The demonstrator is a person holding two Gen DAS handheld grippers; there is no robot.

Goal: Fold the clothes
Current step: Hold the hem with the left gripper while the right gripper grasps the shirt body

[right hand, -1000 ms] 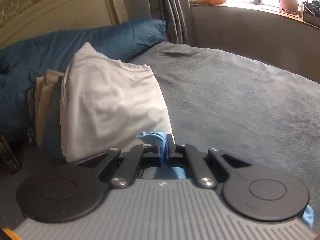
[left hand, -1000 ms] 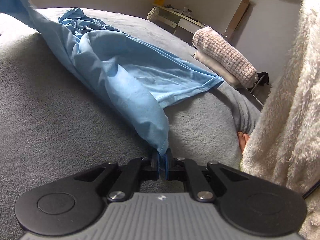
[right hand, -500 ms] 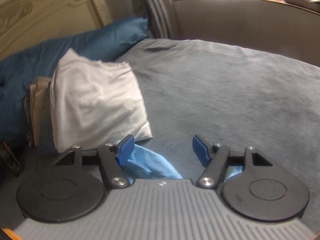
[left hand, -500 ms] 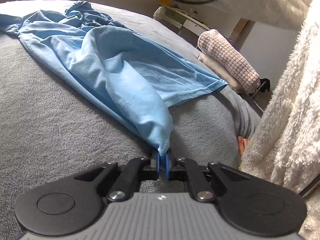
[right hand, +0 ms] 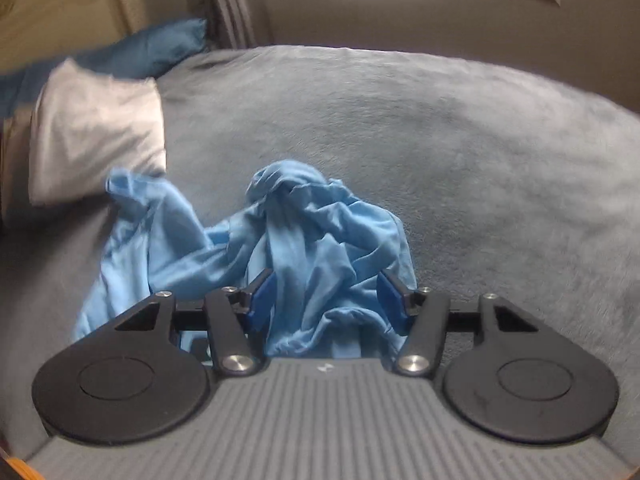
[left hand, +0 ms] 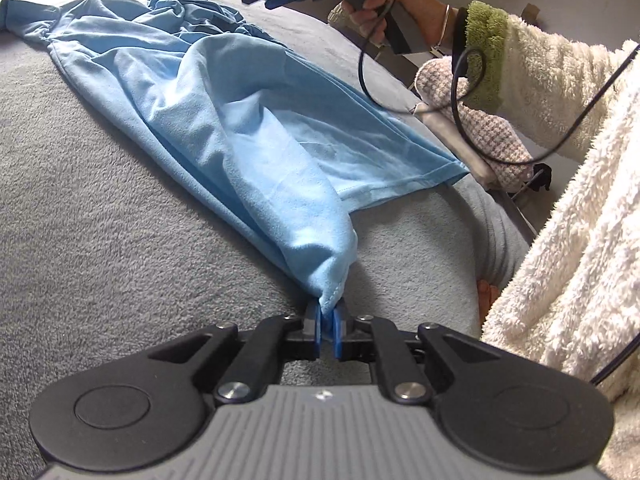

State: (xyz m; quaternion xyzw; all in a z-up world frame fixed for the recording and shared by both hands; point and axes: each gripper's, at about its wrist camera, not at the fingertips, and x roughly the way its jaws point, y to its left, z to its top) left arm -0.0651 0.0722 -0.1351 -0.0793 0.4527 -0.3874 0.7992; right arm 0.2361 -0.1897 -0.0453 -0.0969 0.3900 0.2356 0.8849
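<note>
You are pinching a corner of the light blue garment (left hand: pixel 248 128) in your left tongs (left hand: pixel 327 330): their blue pads are sitting pressed together on the fabric, low over the grey blanket (left hand: pixel 100 248) covering the bed. From that pinched corner the garment is stretching away across the bed, one hemmed edge lying flat toward the bed's side and the far end sitting bunched in a crumpled heap.

Your right tongs (right hand: pixel 326 300) are standing wide apart and gripping nothing. They are hovering over the crumpled end of the garment (right hand: pixel 304 248), with folds of cloth lying between the two blue pads; whether a pad is touching the fabric cannot be told. From the left wrist view, your right hand (left hand: pixel 372 4) is holding its tool above the far edge of the bed.

A white folded garment (right hand: pixel 96 136) is lying beside the blue heap, just touching one of its loose ends, and a dark blue pillow (right hand: pixel 160 48) is resting behind it.
</note>
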